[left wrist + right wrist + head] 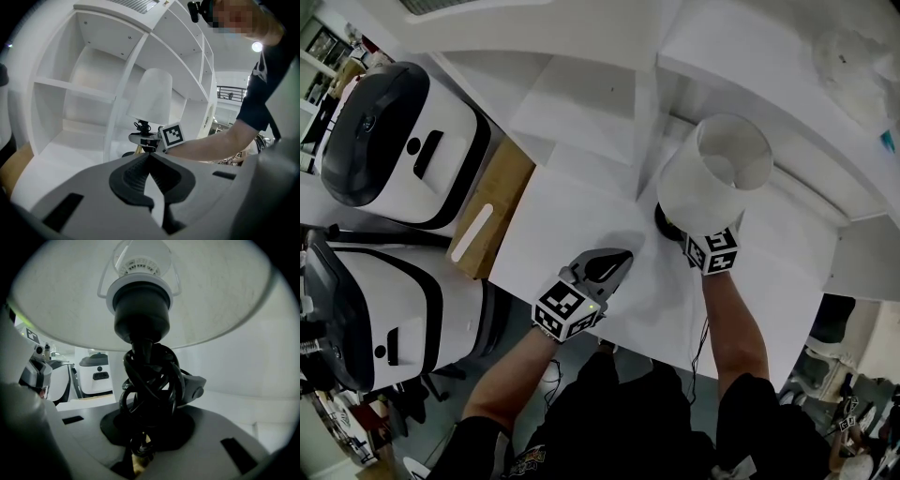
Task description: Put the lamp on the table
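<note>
The left gripper (617, 261) lies low over the near part of the white table (572, 216). Its jaws are closed, tips meeting, and nothing sits in the hollow between the pads (149, 155).

To its right, a bare forearm (733, 323) reaches forward with the right gripper (692, 236). This gripper is clamped on the lamp's (717, 173) stem. In the right gripper view the jaws (143, 437) stand partly apart around the stem, which is wound with a thick bundle of black cord (150, 380). Above the cord rise the black socket and the inside of the white shade (140, 310).

The lamp stands upright over the far part of the table, close to the shelf (581, 103). Its shade is open to the head view and hides most of the stem and the dark base. Whether the base touches the table I cannot tell. From the left gripper view the lamp (152, 96) shows in front of the shelf's upright (122, 93), with the right gripper (150, 139) just under the shade.

At the table's left edge lies a cardboard box (492, 211). Beyond it, on the left, are two white-and-black machines (394, 141), one nearer (366, 309).
</note>
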Tool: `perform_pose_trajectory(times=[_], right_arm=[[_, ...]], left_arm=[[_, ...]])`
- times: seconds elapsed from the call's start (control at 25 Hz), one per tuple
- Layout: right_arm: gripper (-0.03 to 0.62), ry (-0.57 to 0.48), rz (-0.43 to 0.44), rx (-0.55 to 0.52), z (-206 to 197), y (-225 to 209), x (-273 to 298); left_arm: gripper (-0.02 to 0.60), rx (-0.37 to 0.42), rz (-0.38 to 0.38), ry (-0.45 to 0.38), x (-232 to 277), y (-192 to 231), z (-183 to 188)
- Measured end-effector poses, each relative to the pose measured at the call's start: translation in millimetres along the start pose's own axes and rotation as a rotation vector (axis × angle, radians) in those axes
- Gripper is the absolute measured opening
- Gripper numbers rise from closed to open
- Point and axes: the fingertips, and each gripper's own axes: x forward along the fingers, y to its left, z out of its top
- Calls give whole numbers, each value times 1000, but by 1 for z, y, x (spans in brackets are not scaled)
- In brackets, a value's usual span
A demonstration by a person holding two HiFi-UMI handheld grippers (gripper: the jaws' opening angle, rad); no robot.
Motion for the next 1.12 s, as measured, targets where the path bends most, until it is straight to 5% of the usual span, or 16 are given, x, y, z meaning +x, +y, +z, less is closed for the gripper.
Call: perform_pose_trajectory(times=[0.88,1.12], right_arm=[[81,-25,12,-19,-5,5,-3],[132,-3,-11,-6,-18,1,-8]], left_arm=[[5,-19,9,5,-1,-5,-7],[5,-16,18,12,-5,-11,-9]])
